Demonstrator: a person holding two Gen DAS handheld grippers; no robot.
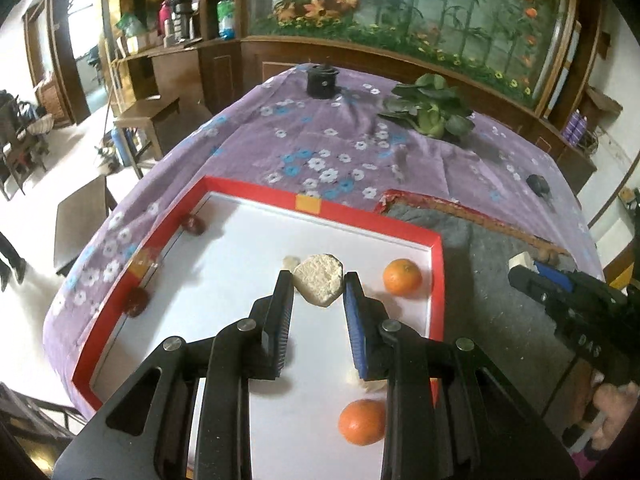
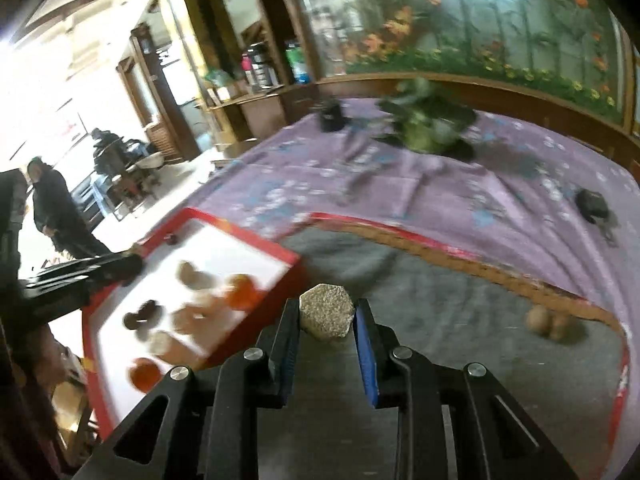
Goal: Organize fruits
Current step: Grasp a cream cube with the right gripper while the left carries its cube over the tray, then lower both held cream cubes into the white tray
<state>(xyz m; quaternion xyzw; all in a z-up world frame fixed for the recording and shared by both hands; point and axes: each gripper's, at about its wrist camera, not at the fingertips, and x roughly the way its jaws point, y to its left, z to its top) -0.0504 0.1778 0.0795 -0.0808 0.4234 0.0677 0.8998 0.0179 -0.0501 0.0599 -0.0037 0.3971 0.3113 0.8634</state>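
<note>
In the left wrist view my left gripper (image 1: 319, 280) is shut on a pale hexagonal cake-like piece (image 1: 319, 283) above the red-rimmed white tray (image 1: 400, 226). Two oranges (image 1: 402, 276) (image 1: 362, 421) and dark red fruits (image 1: 195, 225) (image 1: 137, 301) lie in the tray. My right gripper (image 1: 528, 268) shows at the right, holding a pale piece. In the blurred right wrist view my right gripper (image 2: 326, 310) is shut on a speckled hexagonal piece (image 2: 326, 316) over the grey tray (image 2: 440, 304). The white tray (image 2: 288, 258) lies to its left.
A purple floral cloth (image 1: 320, 140) covers the table. A leafy green vegetable (image 1: 430, 110) and a black pot (image 1: 322, 78) sit at the far side. A small black object (image 1: 538, 185) lies at the right. Brown round fruits (image 2: 548, 320) rest in the grey tray.
</note>
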